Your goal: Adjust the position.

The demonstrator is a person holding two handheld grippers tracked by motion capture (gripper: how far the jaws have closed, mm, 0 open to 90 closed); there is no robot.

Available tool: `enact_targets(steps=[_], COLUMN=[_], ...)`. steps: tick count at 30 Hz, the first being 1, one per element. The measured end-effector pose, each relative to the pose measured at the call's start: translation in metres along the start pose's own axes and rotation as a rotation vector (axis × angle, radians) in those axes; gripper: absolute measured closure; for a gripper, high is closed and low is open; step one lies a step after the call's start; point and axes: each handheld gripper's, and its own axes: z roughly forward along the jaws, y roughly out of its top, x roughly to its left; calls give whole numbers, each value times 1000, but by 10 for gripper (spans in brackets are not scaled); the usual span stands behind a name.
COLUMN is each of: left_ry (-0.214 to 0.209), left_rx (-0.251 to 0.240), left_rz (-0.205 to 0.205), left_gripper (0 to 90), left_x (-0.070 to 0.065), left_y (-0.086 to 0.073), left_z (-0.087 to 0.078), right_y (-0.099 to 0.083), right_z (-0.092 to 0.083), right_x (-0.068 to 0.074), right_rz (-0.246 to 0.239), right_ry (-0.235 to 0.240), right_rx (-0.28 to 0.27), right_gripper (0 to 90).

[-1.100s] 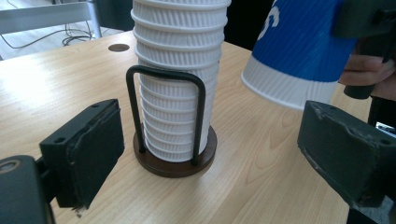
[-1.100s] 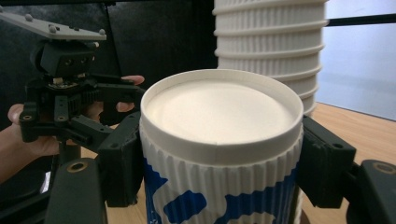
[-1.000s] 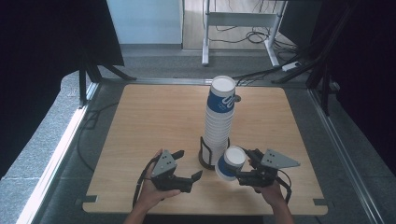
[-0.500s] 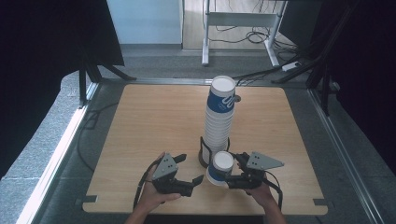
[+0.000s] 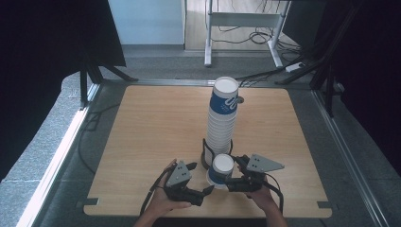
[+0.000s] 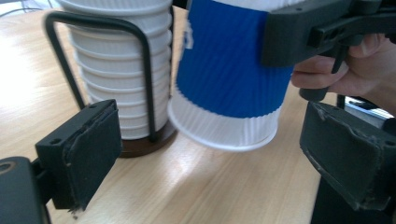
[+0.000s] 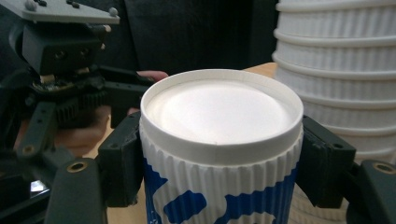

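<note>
The right gripper (image 5: 230, 182), low and right of centre in the high view, pinches a blue-and-white paper cup (image 5: 220, 171) held upside down, its flat white base facing up; in the right gripper view the two pads press the ribbed wall on either side, and the lower half of the cup is cut off by the bottom edge. In the left gripper view the cup hangs tilted just above the table (image 5: 151, 127), its open rim clear of the wood, so what is inside cannot be seen. The left gripper (image 5: 205, 190) sits just left of the cup, its jaws spread and having just opened further, the pads not touching the cup between them. Just behind the cup stands a tall stack of cups (image 5: 221, 120), also upside down, rising through a black wire holder (image 6: 147, 84) on a dark round base; its top is cut off in both gripper views.
</note>
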Motion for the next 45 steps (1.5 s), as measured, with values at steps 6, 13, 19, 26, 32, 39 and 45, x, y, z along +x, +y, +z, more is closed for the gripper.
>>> enact_targets(steps=[6,13,19,26,32,39,45], left_ry=[-9,-24,-5,-14,-15,-12,-1], left_rx=[0,23,24,33,33,34,45], left_rz=[18,12,0,5,15,24,44], left_gripper=[62,69,153,178,191,197,200], left_x=[-5,-9,-11,-10,-9,-7,-7], left_y=[0,-5,-8,-9,-11,-11,-11], left_z=[4,15,21,22,23,21,21], right_y=[-1,-2,-4,-6,-7,-6,-6], right_z=[7,13,14,14,16,15,14], right_x=[6,12,11,11,11,10,8], right_rz=[11,21,53,55,44,49,54], right_ry=[34,71,92,95,89,80,75], right_rx=[2,5,0,14,33,32,30], right_gripper=[279,279,279,276,268,246,241])
